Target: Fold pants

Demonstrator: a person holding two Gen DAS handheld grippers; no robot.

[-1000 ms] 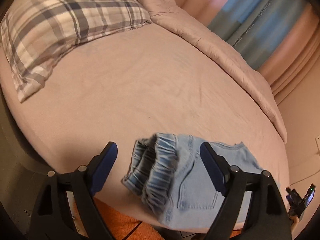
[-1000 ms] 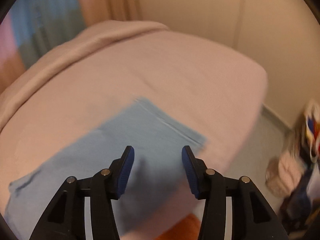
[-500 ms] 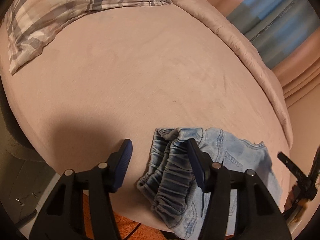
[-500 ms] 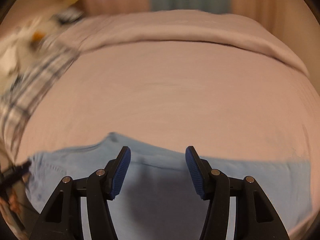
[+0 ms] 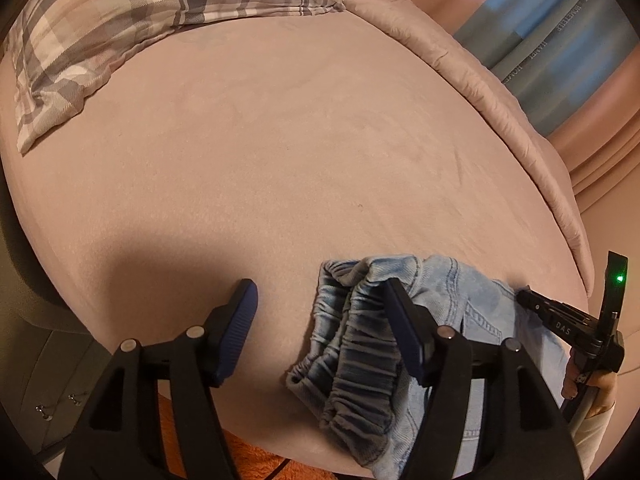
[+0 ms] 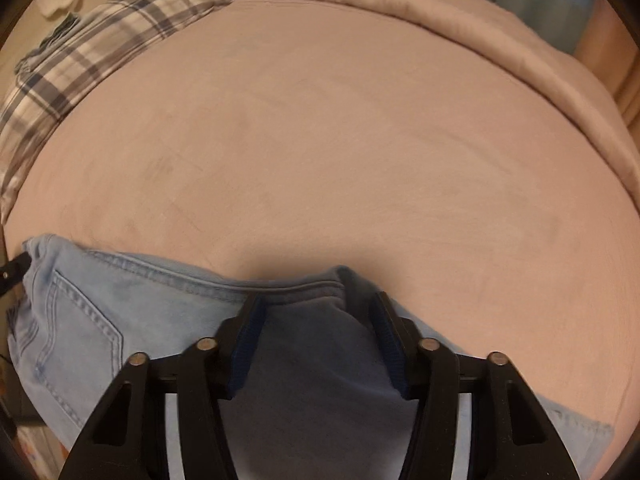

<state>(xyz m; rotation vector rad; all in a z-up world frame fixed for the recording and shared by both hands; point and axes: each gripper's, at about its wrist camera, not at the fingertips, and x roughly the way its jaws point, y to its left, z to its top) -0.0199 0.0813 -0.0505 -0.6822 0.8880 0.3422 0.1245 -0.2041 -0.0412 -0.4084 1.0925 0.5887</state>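
Note:
Light blue denim pants lie along the near edge of the bed, elastic waistband bunched at the left end. In the right wrist view the pants run across the bottom with a back pocket at the left. My left gripper is open and low over the bed, its right finger over the waistband, its left finger over bare sheet. My right gripper is open and empty, low over the pants' middle by their far edge. The right gripper also shows in the left wrist view.
The pink bed sheet stretches beyond the pants. A plaid pillow lies at the far left and a rolled pink duvet runs along the far side. An orange rug lies below the bed edge.
My left gripper has moved left and lower toward the waistband. My right gripper has swung round to face the bed head and come down close over the pants' middle.

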